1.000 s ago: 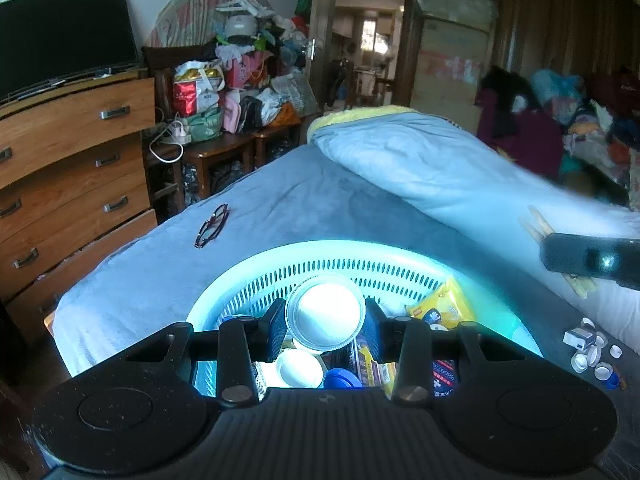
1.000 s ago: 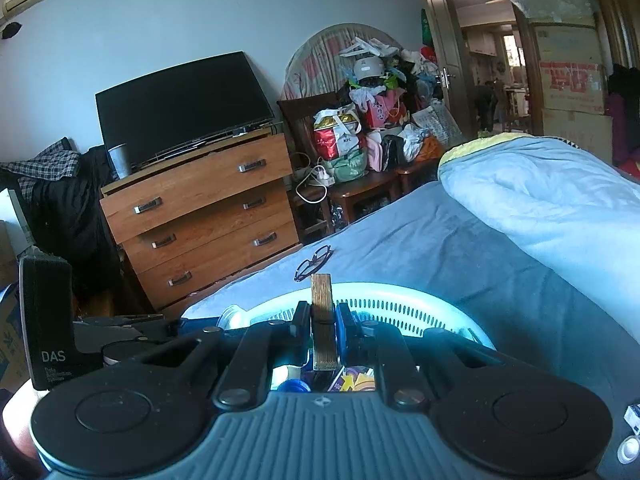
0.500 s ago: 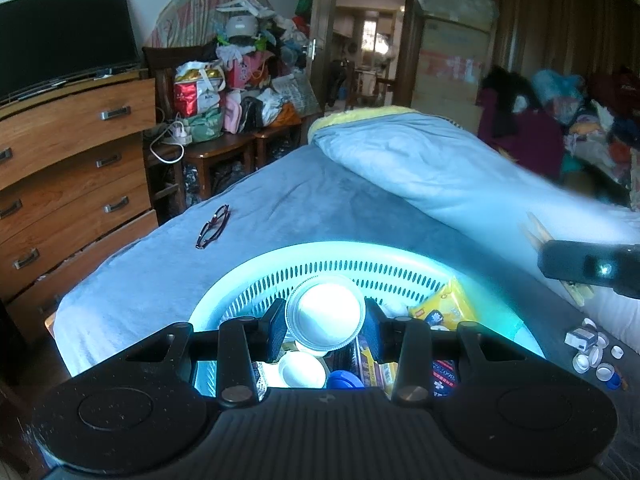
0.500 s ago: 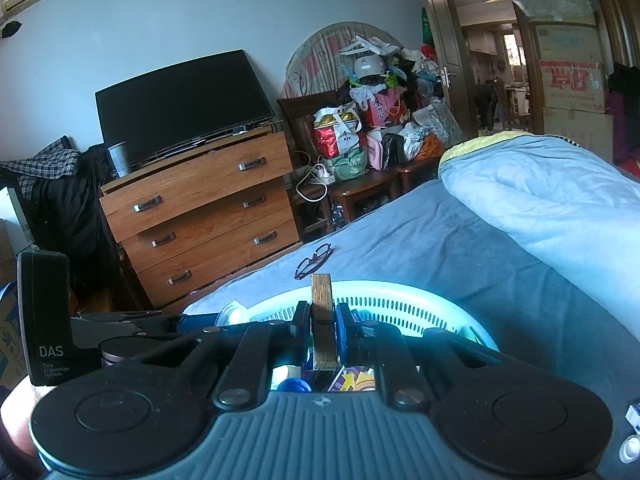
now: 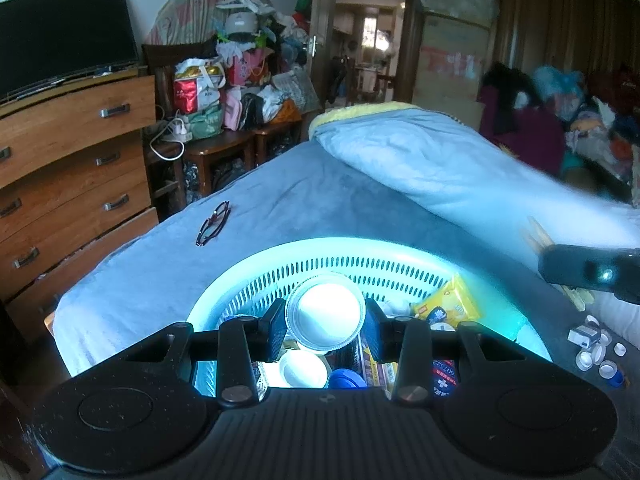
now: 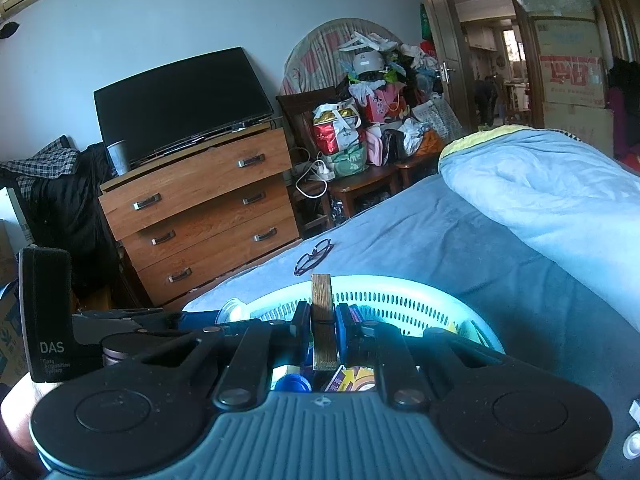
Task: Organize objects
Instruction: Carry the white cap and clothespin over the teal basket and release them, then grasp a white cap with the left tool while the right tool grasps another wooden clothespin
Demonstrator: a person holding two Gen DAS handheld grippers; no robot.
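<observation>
A light blue perforated basket (image 5: 360, 256) (image 6: 404, 292) sits on the bed, holding packets, lids and a yellow pack (image 5: 448, 306). Just above its contents my left gripper (image 5: 325, 330) is shut on a round white lid (image 5: 325, 312). In the right wrist view my right gripper (image 6: 323, 330) hovers over the same basket's near side, shut on a wooden clothespin (image 6: 322, 316) held upright. The right gripper's body (image 5: 592, 272) shows at the right edge of the left wrist view, with the clothespin tip (image 5: 538, 236) sticking out.
Glasses (image 5: 213, 223) (image 6: 314, 256) lie on the blue sheet beyond the basket. Several small caps and a little box (image 5: 596, 350) lie right of it. A rolled blue quilt (image 5: 440, 168) runs along the right. A wooden dresser (image 6: 200, 212) stands left of the bed.
Both grippers keep their holds and have barely moved. The right gripper has drifted slightly right in the left wrist view.
</observation>
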